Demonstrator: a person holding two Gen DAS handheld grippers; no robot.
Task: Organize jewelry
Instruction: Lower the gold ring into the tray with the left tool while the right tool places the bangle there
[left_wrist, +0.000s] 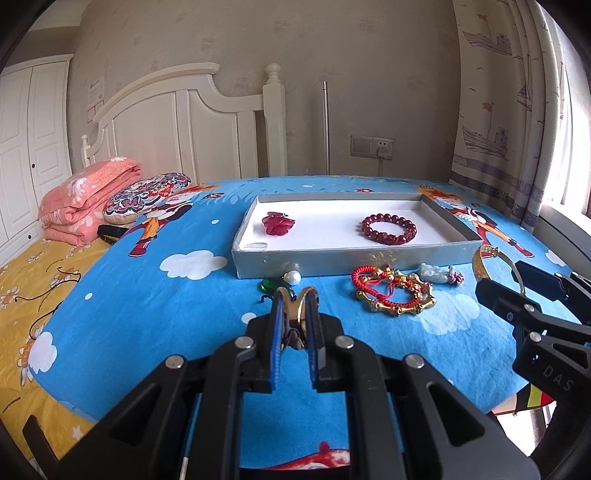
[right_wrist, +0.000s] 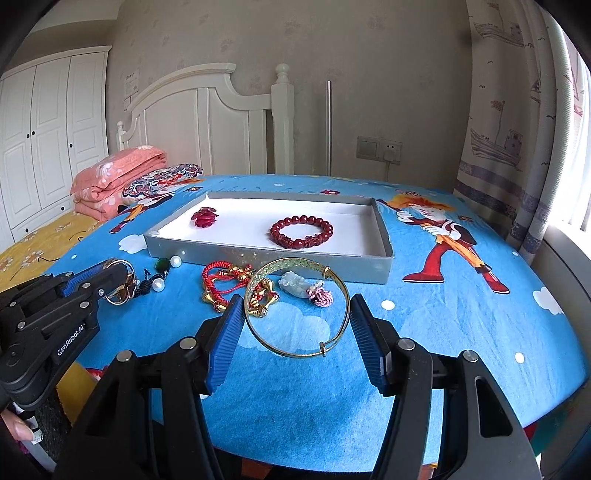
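A grey tray (left_wrist: 332, 264) (right_wrist: 258, 258) sits on the blue cloth, holding a red beaded bracelet (left_wrist: 389, 229) (right_wrist: 301, 230) and a red flower ornament (left_wrist: 277, 223) (right_wrist: 204, 217). My left gripper (left_wrist: 295, 295) (right_wrist: 114, 280) is shut on a gold and silver ring (left_wrist: 291, 314) (right_wrist: 122, 284). My right gripper (right_wrist: 295, 306) (left_wrist: 513, 275) is shut on a thin gold bangle (right_wrist: 297, 306) (left_wrist: 484, 258), held above the cloth. In front of the tray lie a red cord with gold charms (left_wrist: 391, 291) (right_wrist: 229, 282), a pale jade pendant (left_wrist: 437, 273) (right_wrist: 295, 282), a green bead (left_wrist: 271, 283) and a pearl (left_wrist: 293, 277).
A folded pink quilt (left_wrist: 88, 199) and a patterned pillow (left_wrist: 147, 194) lie at the left on the bed. A white headboard (left_wrist: 192, 122) stands behind. A curtain (left_wrist: 517, 110) and window are at the right. The table edge runs close below the grippers.
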